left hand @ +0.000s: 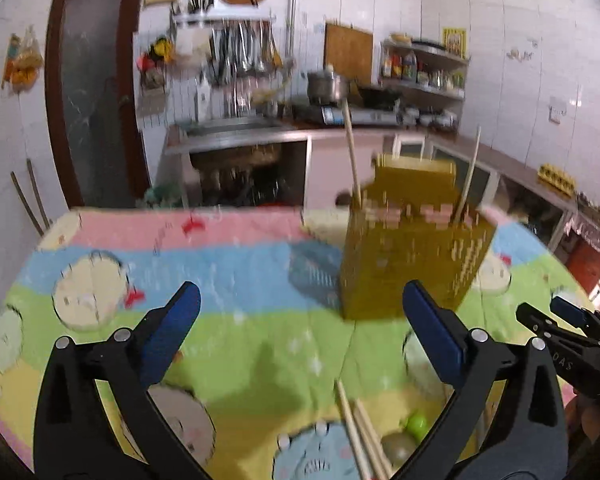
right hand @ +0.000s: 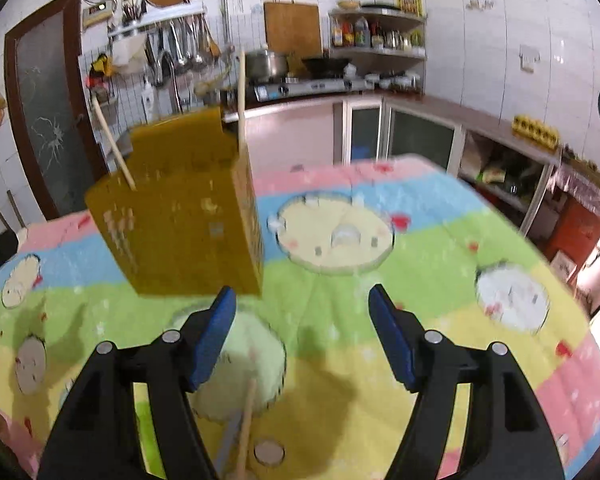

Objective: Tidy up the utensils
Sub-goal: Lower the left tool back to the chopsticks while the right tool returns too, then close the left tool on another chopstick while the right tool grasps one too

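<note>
A yellow perforated utensil holder (left hand: pixel 412 256) stands on the cartoon tablecloth, just beyond my left gripper's right finger; it also shows in the right wrist view (right hand: pixel 180 216), ahead and left. Two wooden chopsticks (left hand: pixel 352 160) stand in it. Loose chopsticks (left hand: pixel 360 432) lie on the cloth near the front, between my left gripper's fingers. One chopstick (right hand: pixel 246 428) lies below my right gripper. My left gripper (left hand: pixel 300 320) is open and empty. My right gripper (right hand: pixel 302 312) is open and empty; it also shows at the right edge of the left wrist view (left hand: pixel 556 320).
The table (left hand: pixel 180 240) is covered by a pink, blue, green and yellow cloth. A small green object (left hand: pixel 416 424) and a round spoon-like piece (left hand: pixel 398 446) lie by the loose chopsticks. A round metal disc (right hand: pixel 269 452) lies near the front. Kitchen counters (right hand: pixel 440 108) stand behind.
</note>
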Tool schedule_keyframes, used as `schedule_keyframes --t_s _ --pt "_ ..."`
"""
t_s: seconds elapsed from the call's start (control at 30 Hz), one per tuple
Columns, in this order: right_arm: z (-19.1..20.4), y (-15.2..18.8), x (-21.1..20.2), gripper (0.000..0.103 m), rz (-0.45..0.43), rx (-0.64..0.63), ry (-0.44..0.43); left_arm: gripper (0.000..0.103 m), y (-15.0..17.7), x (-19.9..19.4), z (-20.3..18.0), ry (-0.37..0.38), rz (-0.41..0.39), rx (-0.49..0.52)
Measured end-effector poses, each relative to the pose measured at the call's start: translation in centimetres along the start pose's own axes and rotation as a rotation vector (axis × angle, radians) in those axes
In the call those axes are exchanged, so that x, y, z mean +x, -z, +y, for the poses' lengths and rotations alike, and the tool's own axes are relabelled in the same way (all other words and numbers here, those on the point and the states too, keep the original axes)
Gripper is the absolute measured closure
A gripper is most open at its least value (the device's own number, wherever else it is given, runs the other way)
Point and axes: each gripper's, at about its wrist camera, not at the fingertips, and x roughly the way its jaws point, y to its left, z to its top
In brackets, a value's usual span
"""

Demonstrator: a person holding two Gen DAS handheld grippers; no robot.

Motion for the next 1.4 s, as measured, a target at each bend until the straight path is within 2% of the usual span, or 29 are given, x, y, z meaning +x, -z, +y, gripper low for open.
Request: schedule_keyframes --t_s 0.1,0.27,0.6,0.73,1.03,1.4 --pt "-0.2 2.0 1.4 0.035 0.052 0.006 0.007 0.005 2.3 1.3 0.4 -0.013 0.062 -0.014" --pt "0.3 3.3 3.0 0.035 0.107 0.002 0.012 0.005 5.2 4.2 1.1 -0.033 0.189 -0.021" --pt "1.2 3.8 3.8 0.035 0.141 -0.025 0.016 0.006 7.5 6.7 1.5 -0.049 0.286 -0.013" --pt "0.9 3.9 3.3 0.035 0.129 -0.006 0.009 0.006 7.6 6.6 1.5 -0.043 0.292 -0.019" --pt "1.1 4.4 3.6 0.036 0.157 -0.014 0.018 0.008 8.0 6.4 0.4 -0.037 0.292 0.039" --pt "1.4 5.1 2.9 0.041 0.166 -0.027 0.039 0.022 8.6 5.9 0.0 -0.004 0.319 0.044"
